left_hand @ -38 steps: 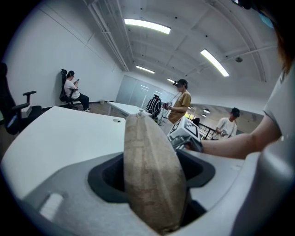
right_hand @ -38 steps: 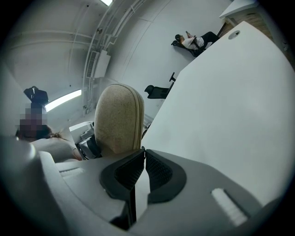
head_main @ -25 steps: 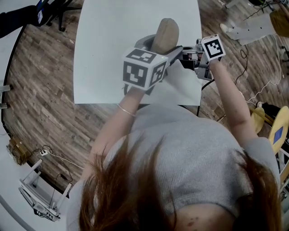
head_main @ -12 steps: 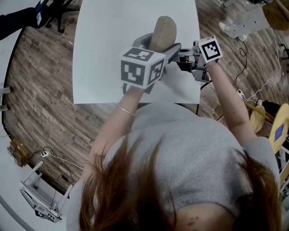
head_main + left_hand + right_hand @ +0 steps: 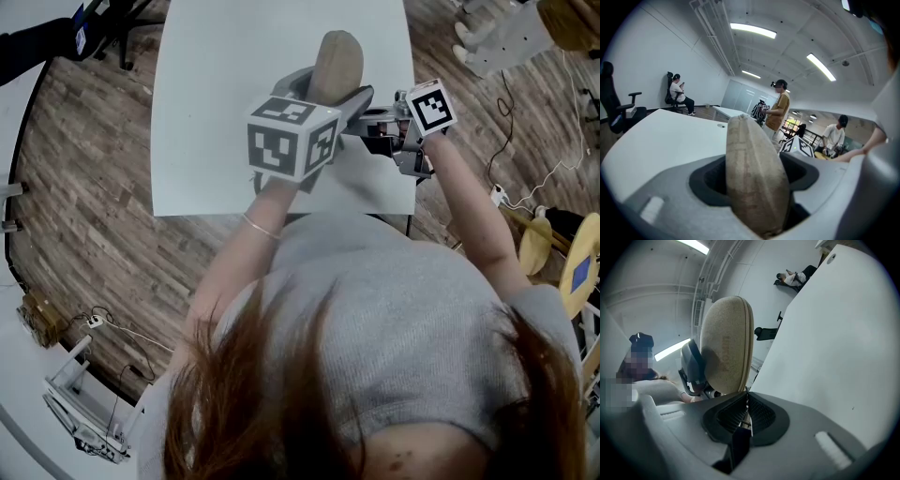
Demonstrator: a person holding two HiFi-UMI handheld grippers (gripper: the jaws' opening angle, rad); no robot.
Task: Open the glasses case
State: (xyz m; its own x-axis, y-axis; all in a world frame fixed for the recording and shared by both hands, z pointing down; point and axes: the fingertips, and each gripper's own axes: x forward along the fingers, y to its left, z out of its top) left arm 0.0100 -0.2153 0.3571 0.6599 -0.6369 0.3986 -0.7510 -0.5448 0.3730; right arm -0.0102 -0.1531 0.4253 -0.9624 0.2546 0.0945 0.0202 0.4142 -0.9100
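Note:
A beige fabric glasses case (image 5: 336, 64) stands on end above the white table (image 5: 225, 103), and my left gripper (image 5: 330, 92) is shut on its lower part. In the left gripper view the case (image 5: 754, 173) fills the gap between the grey jaws. My right gripper (image 5: 364, 120) comes in from the right at the case's near edge. In the right gripper view its jaws (image 5: 746, 401) are pressed together on a small zipper pull where the case's (image 5: 726, 343) zipper seam ends. The case is closed.
The table's near edge (image 5: 281, 214) lies just in front of the person's body. Wooden floor with cables (image 5: 544, 187) and a yellow stool (image 5: 581, 272) is to the right. An office chair (image 5: 618, 112) and several people stand or sit in the room beyond.
The right gripper has edged slightly left toward the case. The left gripper and the case have kept still.

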